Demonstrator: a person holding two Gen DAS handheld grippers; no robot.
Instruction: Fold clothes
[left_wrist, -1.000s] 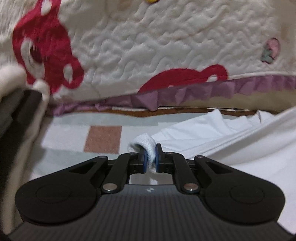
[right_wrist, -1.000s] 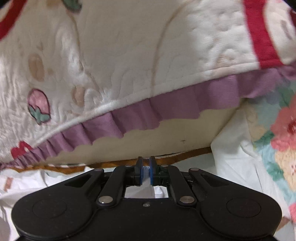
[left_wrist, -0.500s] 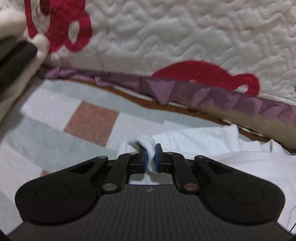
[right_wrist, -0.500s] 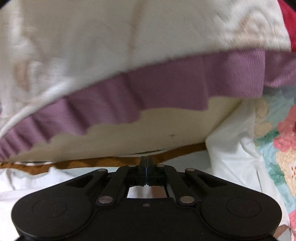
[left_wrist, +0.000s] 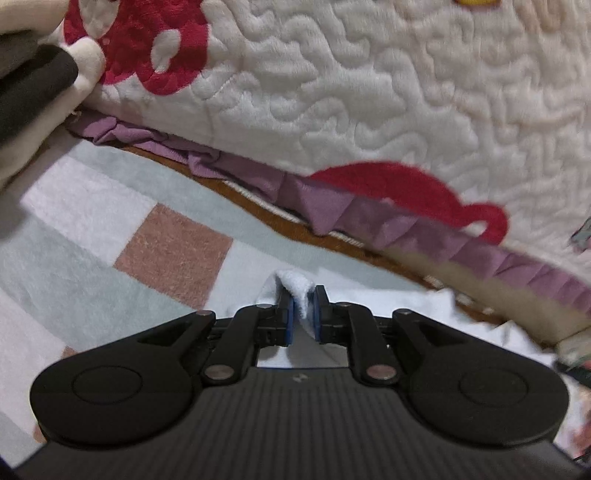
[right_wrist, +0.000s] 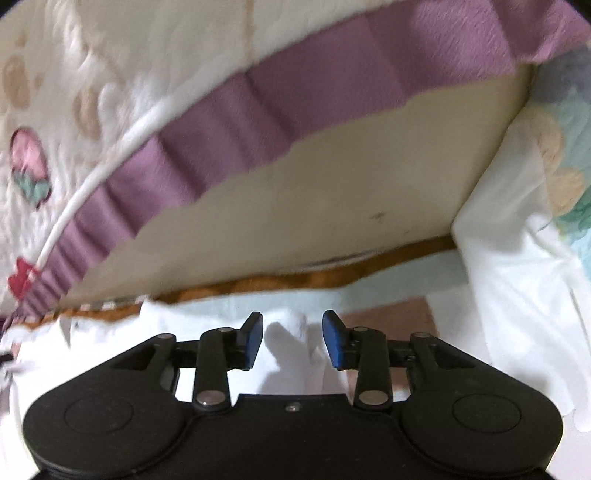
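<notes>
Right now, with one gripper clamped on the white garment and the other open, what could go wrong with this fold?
1. The left gripper pinches only a small tuft of the white garment; a pull could slip it free.
2. The right gripper is open with cloth between its fingers, so that side lies unheld and may bunch or drag unevenly.
3. The quilt's purple frill hangs close; closing again might catch it.
</notes>
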